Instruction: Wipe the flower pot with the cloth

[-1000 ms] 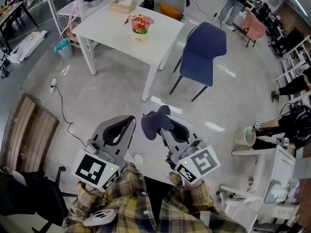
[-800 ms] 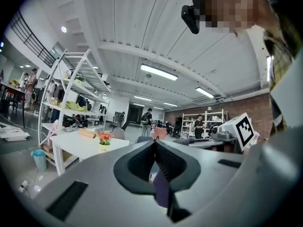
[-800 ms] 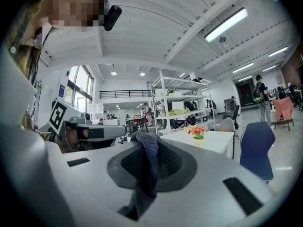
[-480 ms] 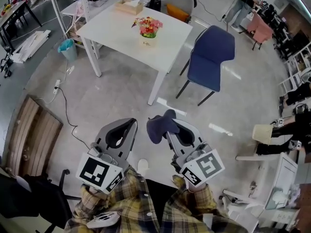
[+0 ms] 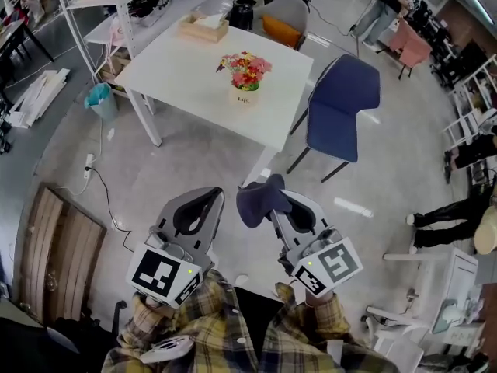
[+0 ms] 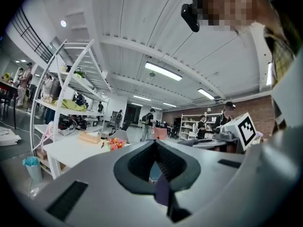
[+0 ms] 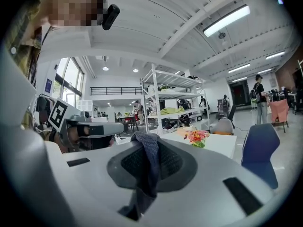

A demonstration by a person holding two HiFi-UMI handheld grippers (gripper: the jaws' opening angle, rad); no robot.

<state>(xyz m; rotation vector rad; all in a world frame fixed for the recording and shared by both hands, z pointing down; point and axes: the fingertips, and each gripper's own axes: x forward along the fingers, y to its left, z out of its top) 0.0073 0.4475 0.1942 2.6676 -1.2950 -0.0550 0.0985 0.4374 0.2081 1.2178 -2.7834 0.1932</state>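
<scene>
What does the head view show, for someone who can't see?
The right gripper holds a dark blue cloth; the left gripper is shut. Ahead stands a white table with a flower pot, a blue chair beside it.

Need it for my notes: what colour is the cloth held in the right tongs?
The cloth is dark navy blue, clearest in the head view.

A blue chair (image 5: 344, 99) stands beside the white table (image 5: 178, 64).
</scene>
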